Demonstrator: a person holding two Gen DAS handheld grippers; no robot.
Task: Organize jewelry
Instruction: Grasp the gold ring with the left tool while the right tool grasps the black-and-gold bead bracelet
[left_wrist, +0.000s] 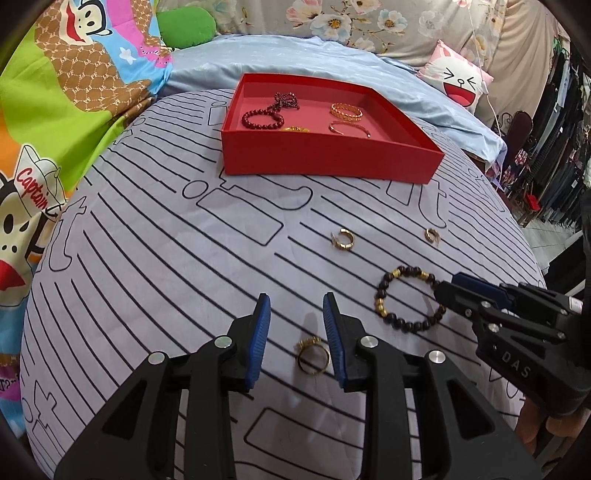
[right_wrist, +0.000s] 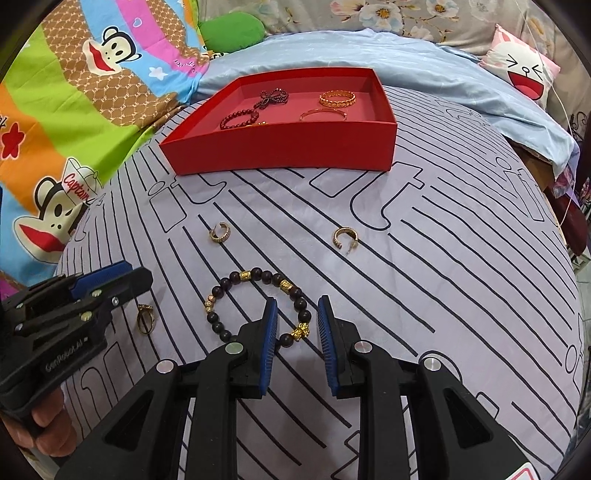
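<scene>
Flanking fingers (right_wrist: 271, 325) around dark bracelet (right_wrist: 258, 306), earrings (right_wrist: 220, 232) beyond

surface: bed under lilac black-striped sheet (right_wrist: 424, 280) | far side: red box (right_wrist: 280, 155) | middle: two gold hoop earrings (right_wrist: 220, 232) (right_wrist: 346, 236), apart | near: dark beaded bracelet (right_wrist: 258, 306); gold ring (left_wrist: 313, 356) left of it

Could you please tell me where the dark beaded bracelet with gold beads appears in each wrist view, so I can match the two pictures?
Left wrist view: the dark beaded bracelet lies lower right, on the striped sheet, at the tip of the right gripper.
Right wrist view: it sits low centre, its right side between the right gripper's open fingers.
Shared landmark: the red box, beyond the bracelet in both views.
</scene>
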